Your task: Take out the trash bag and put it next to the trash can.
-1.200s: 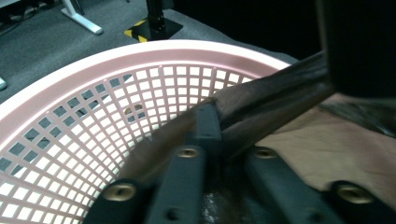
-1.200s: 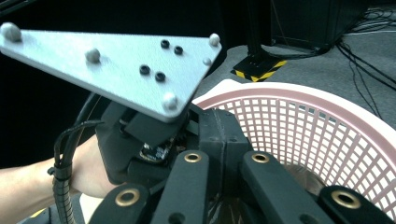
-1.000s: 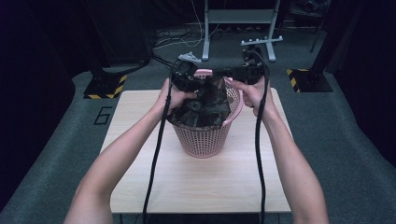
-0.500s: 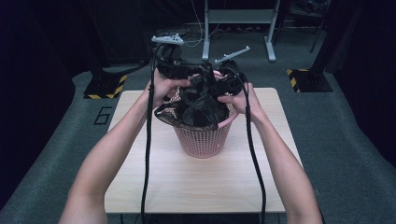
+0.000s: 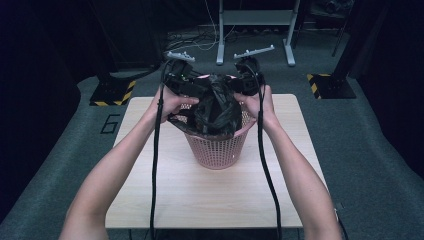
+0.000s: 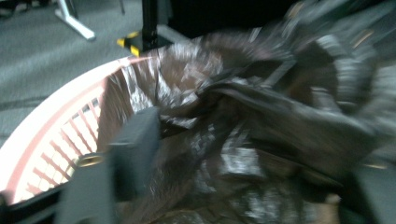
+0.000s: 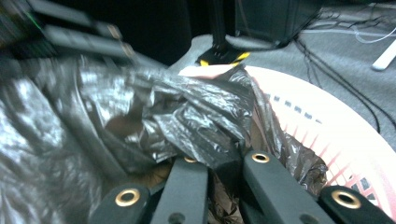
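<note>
Lifted higher above the basket (image 5: 219,147) than half a second ago, and spread a little wider: both grippers and the black plastic bag (image 5: 216,102) between them. Basket as landmark: pink, latticed, standing on the pale wooden counter (image 5: 210,190), roughly at its middle and toward the far edge. Bag bunched into a crumpled dark mass over the basket's mouth, its lower part draped down inside and over the near rim. Left gripper (image 5: 181,80) at the basket's upper left, held in the left hand (image 5: 172,102); right gripper (image 5: 248,75) at the basket's upper right, held in the right hand (image 5: 260,102). Black cables trailing from each down past the basket toward the near edge of the counter.

Seen along the right gripper (image 7: 223,161): jaws close together, pinching a fold of the glossy bag (image 7: 177,116) just inside the basket's pink rim (image 7: 327,126). Seen along the left gripper (image 6: 140,149): much motion blur, one dark jaw pressed against the wrinkled bag (image 6: 261,130) beside the basket's ribbed wall (image 6: 51,140); whether those jaws stand apart or clamped cannot be told. Beyond the basket, grey floor (image 5: 350,115) and a yellow-and-black striped foot (image 5: 112,92) of a stand.
</note>
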